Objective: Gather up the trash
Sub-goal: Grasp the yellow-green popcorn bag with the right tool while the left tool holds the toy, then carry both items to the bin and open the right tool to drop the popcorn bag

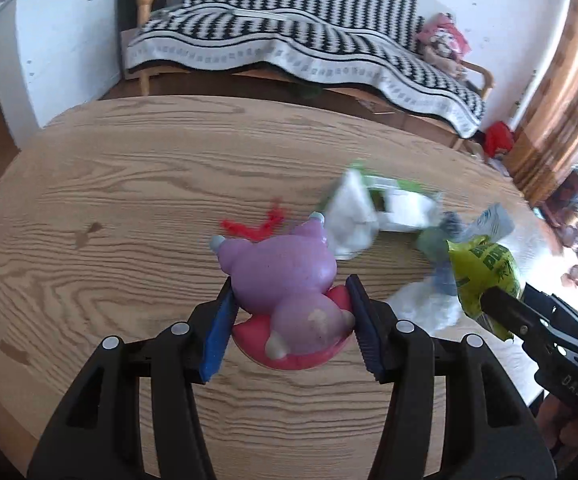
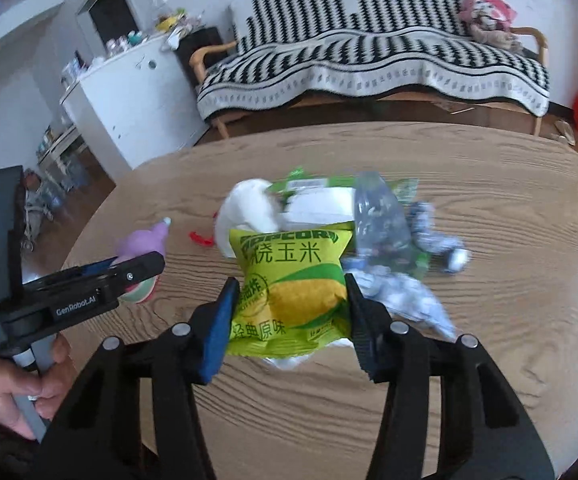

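Note:
My left gripper (image 1: 291,320) is shut on a purple and pink pig toy (image 1: 285,280) just above the wooden table (image 1: 129,184). My right gripper (image 2: 289,320) is shut on a yellow-green popcorn bag (image 2: 293,284), held above a white plastic bag (image 2: 289,360). Behind it lies a trash pile: a crumpled white tissue (image 2: 249,208), a green and white wrapper (image 2: 317,196), a crushed clear bottle (image 2: 377,216) and crumpled blue-white wrappers (image 2: 433,236). The pile shows in the left wrist view too (image 1: 389,208), with the popcorn bag (image 1: 485,268).
A red scrap (image 1: 257,228) lies on the table beyond the toy. A sofa with a black and white blanket (image 1: 289,40) stands past the table, a white cabinet (image 1: 57,48) at the left. The left gripper's body (image 2: 69,296) is at the left in the right wrist view.

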A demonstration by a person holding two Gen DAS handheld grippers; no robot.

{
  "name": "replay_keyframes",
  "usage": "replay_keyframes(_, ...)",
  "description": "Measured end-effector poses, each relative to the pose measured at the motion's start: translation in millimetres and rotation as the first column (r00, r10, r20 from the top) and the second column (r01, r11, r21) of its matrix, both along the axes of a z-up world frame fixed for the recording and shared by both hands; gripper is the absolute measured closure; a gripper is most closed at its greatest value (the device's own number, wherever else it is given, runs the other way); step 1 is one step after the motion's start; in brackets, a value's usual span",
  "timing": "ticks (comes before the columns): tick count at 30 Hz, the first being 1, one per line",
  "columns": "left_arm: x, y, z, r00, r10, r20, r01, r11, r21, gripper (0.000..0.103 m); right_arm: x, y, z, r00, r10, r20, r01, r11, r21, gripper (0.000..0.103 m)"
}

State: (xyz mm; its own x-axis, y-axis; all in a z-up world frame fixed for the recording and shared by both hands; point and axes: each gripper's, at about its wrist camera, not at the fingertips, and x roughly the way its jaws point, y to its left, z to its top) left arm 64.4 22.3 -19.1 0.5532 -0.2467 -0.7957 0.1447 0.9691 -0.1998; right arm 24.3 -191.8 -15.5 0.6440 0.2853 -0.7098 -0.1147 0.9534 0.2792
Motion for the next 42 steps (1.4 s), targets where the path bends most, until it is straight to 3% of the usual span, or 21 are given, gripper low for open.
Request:
replay_keyframes(10, -30, -107, 16, 0.982, -0.180, 0.048, 0.182, 0.983, -0.024, 0.050, -65, -116, 14, 0.988, -0.151, -0.005, 0.149, 0.971, 0.189, 0.052)
replay_keyframes(14, -46, -152, 16, 0.966, -0.252, 0.052, 0.254, 0.967, -0.022, 0.050, -98, -162, 15, 0.970, -0.242, -0.002, 0.240, 0.960, 0.146, 0.052)
replay_keyframes(17, -60, -188, 14, 0.949, -0.312, 0.042, 0.314, 0.949, -0.031, 0.050, -122, -197, 11, 0.953, -0.302, -0.019, 0.300, 0.937, 0.180, 0.052)
replay_keyframes(23, -96, -263, 13, 0.893, -0.447, 0.055, 0.449, 0.893, -0.024, 0.050, -176, -260, 2, 0.903, -0.428, -0.031, 0.428, 0.889, 0.162, 0.052)
replay_keyframes(28, -132, -326, 4, 0.817, -0.574, 0.060, 0.575, 0.818, -0.005, 0.050, -228, -311, -8, 0.845, -0.534, -0.034, 0.534, 0.838, 0.116, 0.052)
replay_keyframes(30, -148, -351, -1, 0.776, -0.627, 0.065, 0.628, 0.778, 0.004, 0.050, -250, -331, -13, 0.817, -0.576, -0.039, 0.577, 0.812, 0.093, 0.052)
replay_keyframes(34, -178, -393, -10, 0.698, -0.712, 0.077, 0.714, 0.700, 0.010, 0.050, -300, -381, -29, 0.730, -0.681, -0.065, 0.684, 0.728, 0.045, 0.051)
replay_keyframes(40, -218, -460, -33, 0.593, -0.803, 0.058, 0.805, 0.593, -0.007, 0.050, -372, -443, -59, 0.539, -0.828, -0.157, 0.832, 0.552, -0.059, 0.051)
replay_keyframes(42, -232, -480, -43, 0.558, -0.828, 0.050, 0.829, 0.559, -0.012, 0.049, -397, -462, -75, 0.475, -0.853, -0.215, 0.867, 0.496, -0.050, 0.051)
